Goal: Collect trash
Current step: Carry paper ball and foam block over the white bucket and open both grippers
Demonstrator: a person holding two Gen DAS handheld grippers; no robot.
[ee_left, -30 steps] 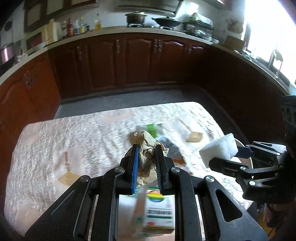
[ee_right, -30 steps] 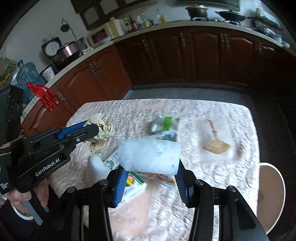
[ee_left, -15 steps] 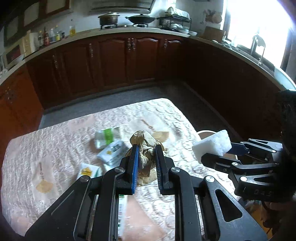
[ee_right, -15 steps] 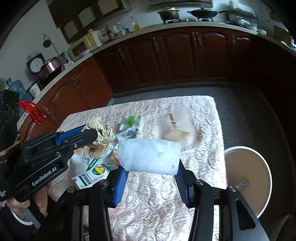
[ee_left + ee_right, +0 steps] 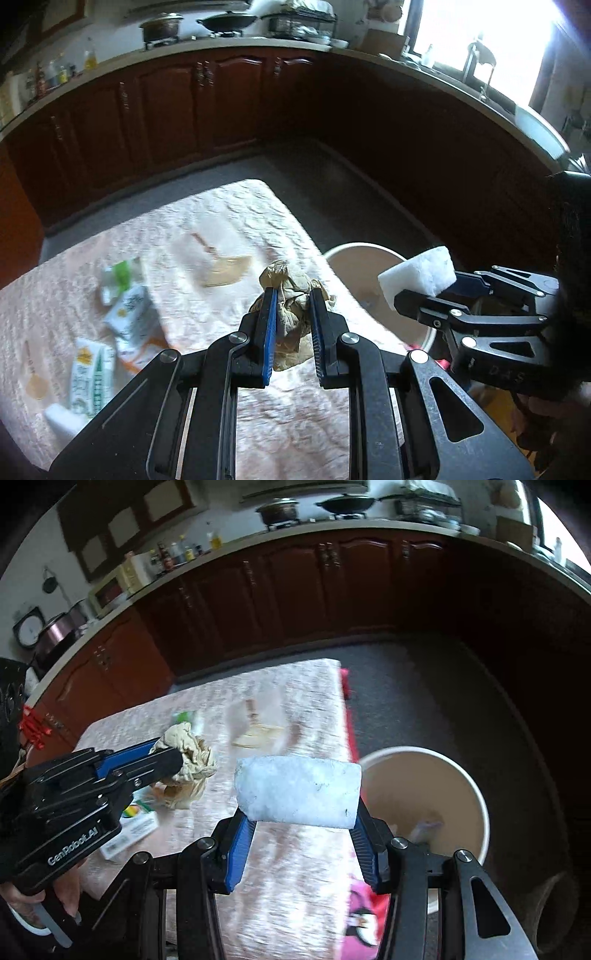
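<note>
My left gripper is shut on a crumpled brown paper wad and holds it above the table's right edge; the wad also shows in the right wrist view. My right gripper is shut on a white foam block and holds it in the air between the table and the round beige trash bin. The block and bin also show in the left wrist view, right of the wad. Several wrappers and a carton lie on the table.
The table has a pale pink quilted cloth. The bin stands on the grey floor by the table's right side. Dark wooden kitchen cabinets run along the back and right. A pink cloth hangs at the table's near corner.
Both grippers have moved right with their loads, from over the middle of the table to its right edge. The bin has come closer in both views.
</note>
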